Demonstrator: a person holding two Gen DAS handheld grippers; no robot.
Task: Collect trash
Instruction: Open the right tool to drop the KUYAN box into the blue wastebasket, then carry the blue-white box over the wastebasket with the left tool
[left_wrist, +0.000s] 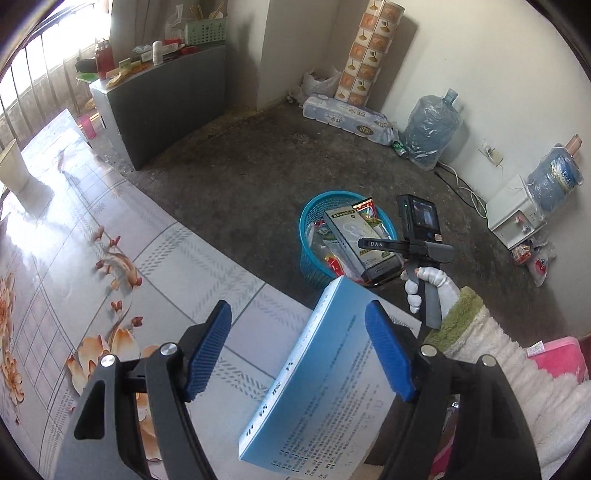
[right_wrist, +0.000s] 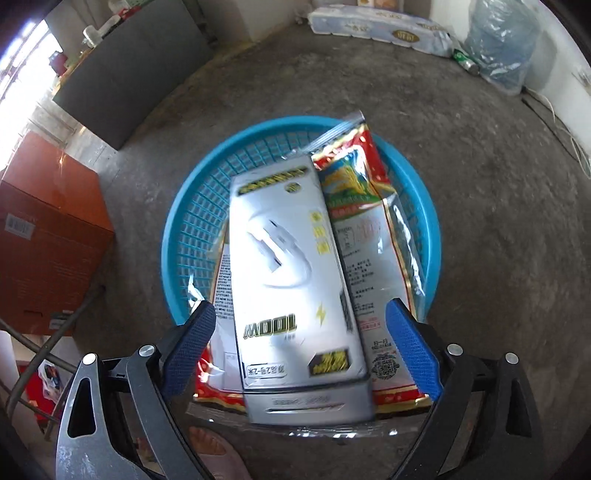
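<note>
A blue plastic basket (right_wrist: 192, 218) stands on the concrete floor, also in the left wrist view (left_wrist: 314, 206). A silver box (right_wrist: 291, 280) and a red-and-green food bag (right_wrist: 362, 206) lie across its top, seen too in the left wrist view (left_wrist: 354, 232). My right gripper (right_wrist: 301, 347) is open just above the silver box's near end, not gripping it. My left gripper (left_wrist: 299, 350) is open over the table edge. A light blue printed box (left_wrist: 317, 387) lies between its fingers, against the right pad (left_wrist: 388, 358).
A floral tablecloth covers the table (left_wrist: 110, 266). An orange carton (right_wrist: 48, 236) stands left of the basket. A grey cabinet (left_wrist: 166, 107), tissue packs (left_wrist: 347, 118), water jugs (left_wrist: 432, 125) and a white appliance (left_wrist: 513, 218) line the walls. A pink cushion (left_wrist: 557, 354) lies right.
</note>
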